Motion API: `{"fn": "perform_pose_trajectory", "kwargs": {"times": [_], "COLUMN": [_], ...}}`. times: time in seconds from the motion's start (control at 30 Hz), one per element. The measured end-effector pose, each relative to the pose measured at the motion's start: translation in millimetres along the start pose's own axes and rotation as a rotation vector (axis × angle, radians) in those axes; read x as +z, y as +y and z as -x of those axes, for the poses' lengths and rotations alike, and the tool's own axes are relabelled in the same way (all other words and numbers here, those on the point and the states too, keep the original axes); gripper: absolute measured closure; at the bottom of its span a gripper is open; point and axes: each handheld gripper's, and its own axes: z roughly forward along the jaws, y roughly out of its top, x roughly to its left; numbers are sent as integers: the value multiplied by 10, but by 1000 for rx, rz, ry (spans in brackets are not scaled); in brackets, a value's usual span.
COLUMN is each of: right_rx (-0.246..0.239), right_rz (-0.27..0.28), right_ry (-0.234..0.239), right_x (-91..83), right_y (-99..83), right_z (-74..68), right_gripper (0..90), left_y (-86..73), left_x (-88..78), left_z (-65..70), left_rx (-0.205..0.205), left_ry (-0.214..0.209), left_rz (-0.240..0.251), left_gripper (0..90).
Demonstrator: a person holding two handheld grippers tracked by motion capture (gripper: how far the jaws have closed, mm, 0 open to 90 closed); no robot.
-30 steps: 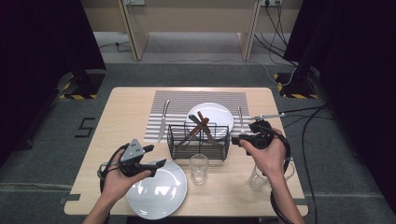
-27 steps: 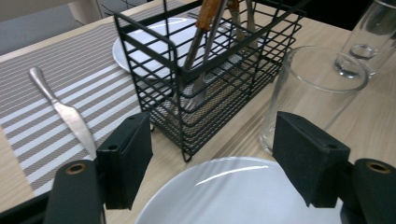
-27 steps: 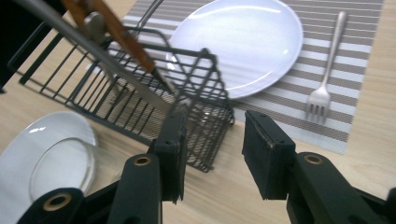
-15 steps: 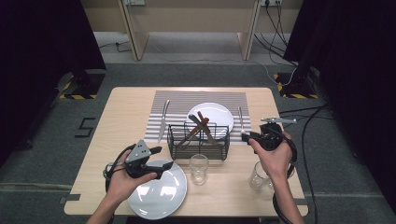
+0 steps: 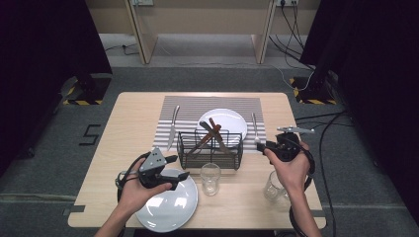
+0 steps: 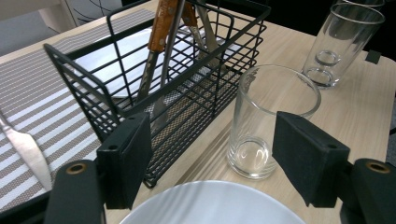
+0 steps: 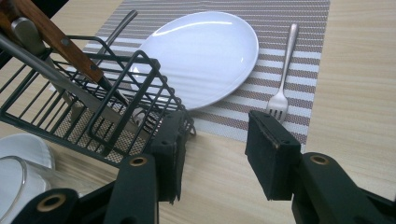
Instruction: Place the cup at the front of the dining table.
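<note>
- The fork [image 7: 281, 74] lies flat on the right edge of the striped placemat [image 5: 188, 111], just beside the far white plate [image 5: 230, 121], tines toward the person. In the high view the fork [image 5: 255, 127] sits just ahead of the right gripper [image 5: 261, 145].
- The right gripper [image 7: 212, 154] hovers low over the worktop [image 5: 133, 128], near the tine end of the fork. Its jaws have just been opening; they stand apart with nothing between the pads, and the fork is untouched.
- The black wire basket [image 5: 210, 148] stands at the near edge of the placemat, between the two grippers. It holds wooden-handled cutlery [image 5: 213, 132] leaning at an angle.
- The left gripper [image 5: 179, 168] is held above the near white plate [image 5: 168, 210]. Its jaws are wide apart and hold nothing.
- In the left gripper view, a clear drinking glass [image 6: 266, 126] stands upright just beside the basket [image 6: 154, 70], seen between the open jaws but farther off.
- A second glass [image 5: 276, 187] stands upright near the right front corner of the worktop, by the right hand [image 5: 291, 170].
- A table knife [image 5: 172, 127] lies on the left side of the placemat.
</note>
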Motion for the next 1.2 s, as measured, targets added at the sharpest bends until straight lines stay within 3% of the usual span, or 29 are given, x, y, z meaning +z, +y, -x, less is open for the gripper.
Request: {"fn": "perform_pose_trajectory", "kwargs": {"times": [1.2], "right_rx": [0], "right_rz": [-16], "right_ry": [-6], "right_x": [11], "right_y": [-28], "right_z": [-1], "right_gripper": [571], "left_y": [174], "left_x": [374], "left_z": [56], "left_rx": [14], "left_ry": [-51], "left_rz": [-21], "left_gripper": [290]}}
